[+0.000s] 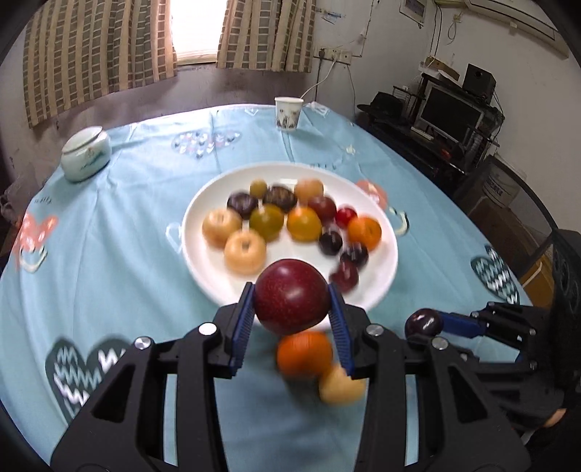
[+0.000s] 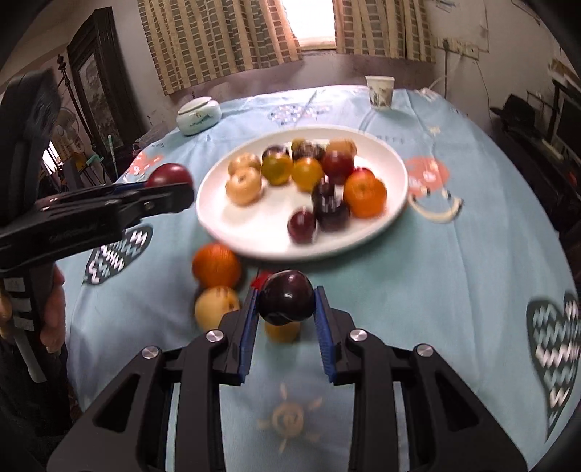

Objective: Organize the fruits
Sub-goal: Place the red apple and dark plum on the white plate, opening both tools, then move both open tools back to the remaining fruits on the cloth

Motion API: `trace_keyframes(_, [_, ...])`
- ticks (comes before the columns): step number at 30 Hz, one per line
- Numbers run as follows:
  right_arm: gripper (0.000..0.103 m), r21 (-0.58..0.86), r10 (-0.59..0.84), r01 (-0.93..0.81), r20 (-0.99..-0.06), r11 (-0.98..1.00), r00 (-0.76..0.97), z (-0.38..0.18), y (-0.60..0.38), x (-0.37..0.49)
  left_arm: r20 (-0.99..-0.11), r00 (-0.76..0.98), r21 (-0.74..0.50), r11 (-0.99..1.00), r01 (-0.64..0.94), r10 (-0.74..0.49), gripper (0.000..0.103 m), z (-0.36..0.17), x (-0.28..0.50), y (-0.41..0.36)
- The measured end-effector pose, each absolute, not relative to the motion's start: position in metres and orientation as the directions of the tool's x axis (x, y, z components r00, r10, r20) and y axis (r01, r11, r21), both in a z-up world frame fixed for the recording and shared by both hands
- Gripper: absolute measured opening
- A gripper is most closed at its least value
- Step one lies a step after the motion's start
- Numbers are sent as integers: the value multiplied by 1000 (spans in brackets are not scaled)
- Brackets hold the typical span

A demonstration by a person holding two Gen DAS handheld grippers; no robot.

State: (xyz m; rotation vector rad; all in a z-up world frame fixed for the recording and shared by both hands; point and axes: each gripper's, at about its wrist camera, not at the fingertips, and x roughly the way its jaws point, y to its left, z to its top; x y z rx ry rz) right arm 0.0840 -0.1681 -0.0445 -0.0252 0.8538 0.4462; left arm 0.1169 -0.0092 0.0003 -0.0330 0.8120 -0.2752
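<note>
A light blue tablecloth point(image 1: 120, 232) printed with hearts and smiling faces covers the table in front of me. At the upper left of my left view sits a white lidded ceramic jar point(image 1: 86, 153), and a patterned paper cup point(image 1: 288, 113) stands at the top centre, near the far edge. Striped brown curtains point(image 1: 98, 51) hang across the top, parted around a bright window point(image 1: 194, 29). At the upper right I see a dark monitor point(image 1: 452, 114) on a cluttered black stand.
</note>
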Motion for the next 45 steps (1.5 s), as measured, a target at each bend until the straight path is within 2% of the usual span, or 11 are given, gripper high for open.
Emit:
trace_keyframes(6, [31,121,320,-337,-705,934,633,-17,-163,173,-715,657,-139,969,203,-240,41,1,184,-13])
trace_keyframes(10, [30,137,295,-290,-728,947,619,-29,-168,228,-731,625,-182,962,205,-272,41,-16,197,-8])
trace_keyframes(21, [32,185,288,-226,-734,956,616,-53,-179,264,-742,606,-187,956,227,-289,41,-30,197,-10])
trace_keyframes(22, [34,180,281,-221,-734,958,619,-53,-180,264,-742,608,-185,957,222,-284,42,-30,197,-9])
trace_keyframes(24, [49,154,263,-222,-723,963,639,-51,-179,259,-736,615,-185,958,217,-281,51,-30,196,-8])
trace_keyframes(25, [59,135,249,-220,-714,966,655,-49,-179,257,-731,621,-188,958,215,-283,58,-28,195,-7])
trace_keyframes(30, [64,60,205,-227,-687,972,697,-45,-178,243,-710,650,-181,962,203,-271,76,-21,186,-1])
trace_keyframes(31, [68,46,194,-225,-688,973,699,-47,-179,241,-709,654,-178,965,194,-262,86,-20,184,1])
trace_keyframes(32, [74,31,182,-224,-693,974,698,-49,-179,238,-706,661,-176,967,183,-253,90,-18,182,3])
trace_keyframes(38, [95,21,174,-217,-679,976,713,-48,-184,225,-700,676,-190,972,137,-232,93,-10,176,16])
trace_keyframes(45, [98,59,208,-229,-677,972,706,-41,-182,182,-693,678,-226,967,119,-245,93,-6,174,27])
